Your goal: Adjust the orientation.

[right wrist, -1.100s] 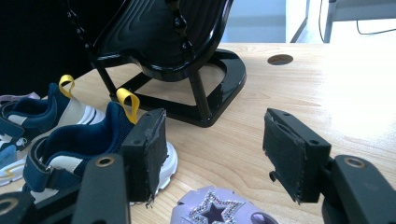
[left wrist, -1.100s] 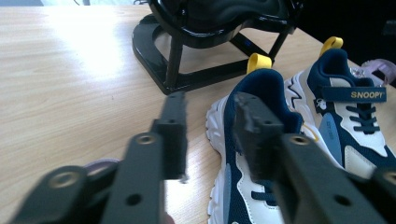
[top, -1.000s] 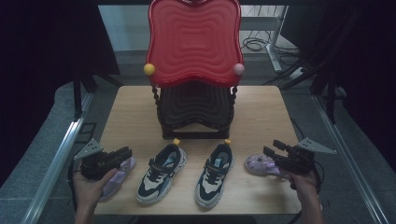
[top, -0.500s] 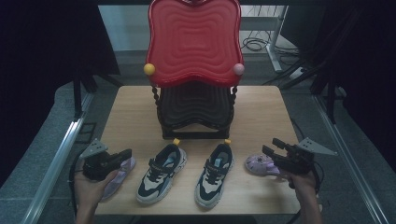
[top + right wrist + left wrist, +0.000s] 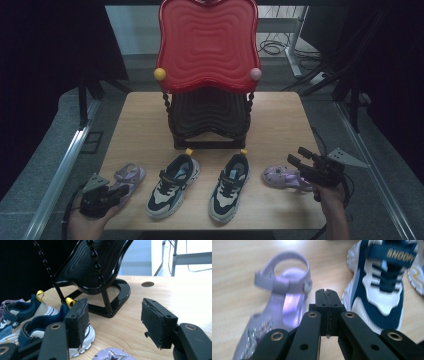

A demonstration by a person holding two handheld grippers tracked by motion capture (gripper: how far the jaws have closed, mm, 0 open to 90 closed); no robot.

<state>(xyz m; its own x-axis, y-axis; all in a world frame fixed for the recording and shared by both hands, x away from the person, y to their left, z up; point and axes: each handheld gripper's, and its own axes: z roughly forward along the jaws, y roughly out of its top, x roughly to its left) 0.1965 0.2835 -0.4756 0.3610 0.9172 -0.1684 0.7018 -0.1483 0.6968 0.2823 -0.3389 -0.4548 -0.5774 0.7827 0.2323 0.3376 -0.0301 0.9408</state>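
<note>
Two lilac sandals and two navy-and-white sneakers lie in a row near the table's front edge. The left sandal (image 5: 129, 176) (image 5: 287, 302) is just ahead of my left gripper (image 5: 120, 191) (image 5: 327, 293), whose jaws are shut on nothing, their tips between the sandal and the left sneaker (image 5: 172, 184) (image 5: 384, 285). My right gripper (image 5: 296, 156) (image 5: 113, 320) hovers open over the heel end of the right sandal (image 5: 281, 176) (image 5: 112, 355), with nothing between its jaws. The right sneaker (image 5: 230, 186) (image 5: 37, 326) lies left of that sandal.
A shoe rack with a red wavy top shelf (image 5: 207, 45) and a black lower shelf (image 5: 209, 117) (image 5: 95, 267) stands at the middle back of the wooden table (image 5: 280, 115). Bare wood lies on both sides of the rack. A round hole (image 5: 147, 284) is in the tabletop.
My left gripper has drawn back toward the front edge, off the left sandal. The right gripper has stayed almost still over the right sandal.
</note>
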